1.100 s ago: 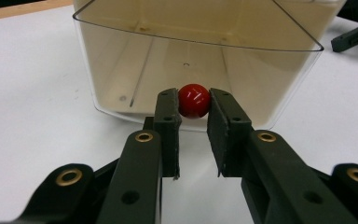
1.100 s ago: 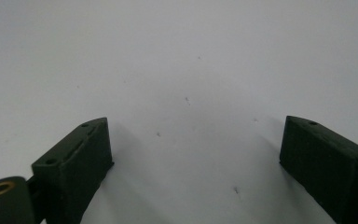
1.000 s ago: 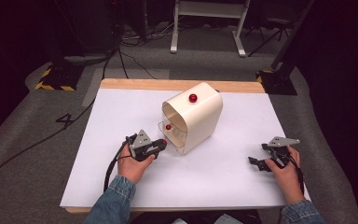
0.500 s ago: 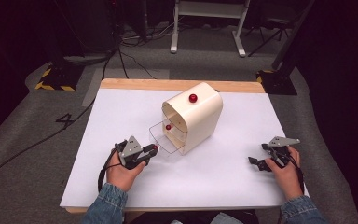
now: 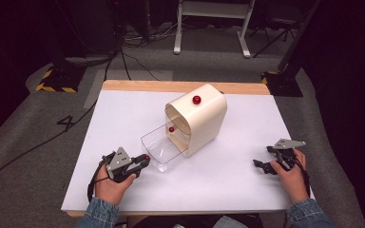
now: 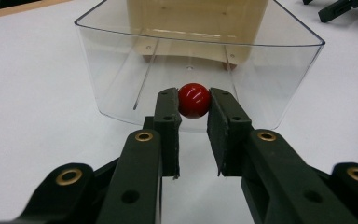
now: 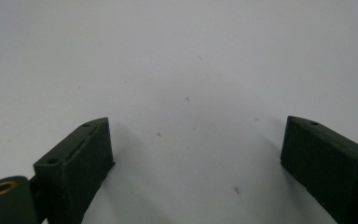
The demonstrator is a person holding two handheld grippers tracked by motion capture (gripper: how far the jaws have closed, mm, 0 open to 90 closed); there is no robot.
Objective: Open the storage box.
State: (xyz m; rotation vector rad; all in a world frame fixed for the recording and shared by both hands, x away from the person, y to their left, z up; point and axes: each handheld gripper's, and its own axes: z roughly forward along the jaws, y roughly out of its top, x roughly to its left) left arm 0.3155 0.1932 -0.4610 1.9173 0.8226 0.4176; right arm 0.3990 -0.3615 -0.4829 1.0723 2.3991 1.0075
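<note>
While its jaws clamped the red knob (image 6: 194, 99) on the front wall of the clear drawer (image 6: 121, 70), the left gripper (image 6: 194, 122) sat at lower centre of its own view, low left in the high view (image 5: 141, 162). The drawer stood drawn out of the cream cabinet (image 5: 204, 121) at mid-frame. The right gripper (image 5: 266, 166) rested with jaws spread over the white table (image 5: 247, 190), lower right. The round knob could probably slip from the flat pads under an off-line pull, or the light cabinet could skid.
</note>
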